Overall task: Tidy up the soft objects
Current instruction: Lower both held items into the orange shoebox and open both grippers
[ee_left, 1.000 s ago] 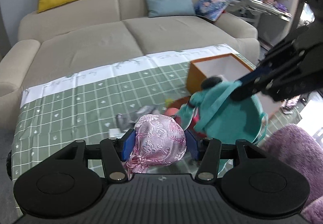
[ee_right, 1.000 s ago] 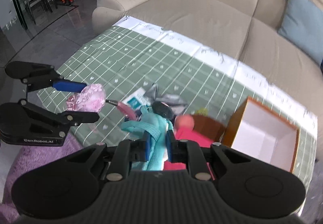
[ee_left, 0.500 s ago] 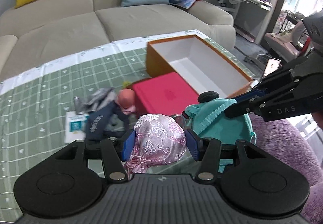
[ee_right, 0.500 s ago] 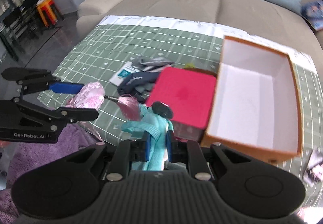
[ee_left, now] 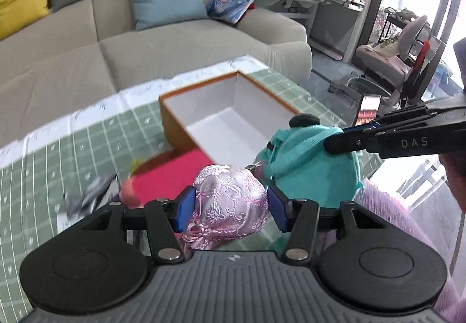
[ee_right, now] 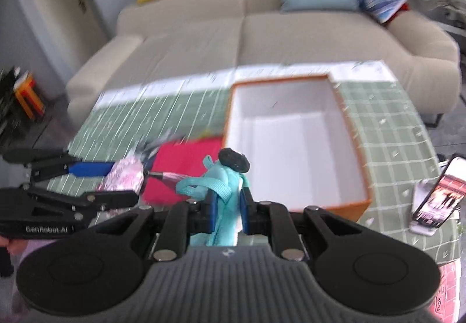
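Brocade, pink and glossy, forms the rounded drawstring pouch clamped in the left claw. The right claw pinches a teal knit bag by its webbing strap, both above the counter. Beyond stands an orange, white-lined, seemingly cardboard box.

Left claw: matte black body, ribbed dark-grey top plate with small round logo, two big round discs either side. Black linkage arms, silver pivot screws. Blue finger pads. Side view from other camera shows white "GenRobot.AI" lettering.

Right claw: same build, black housing, grey ribbed plate, silver screws, blue pads. Side marking "DAS" in pale letters. Purple fuzzy sleeve behind.
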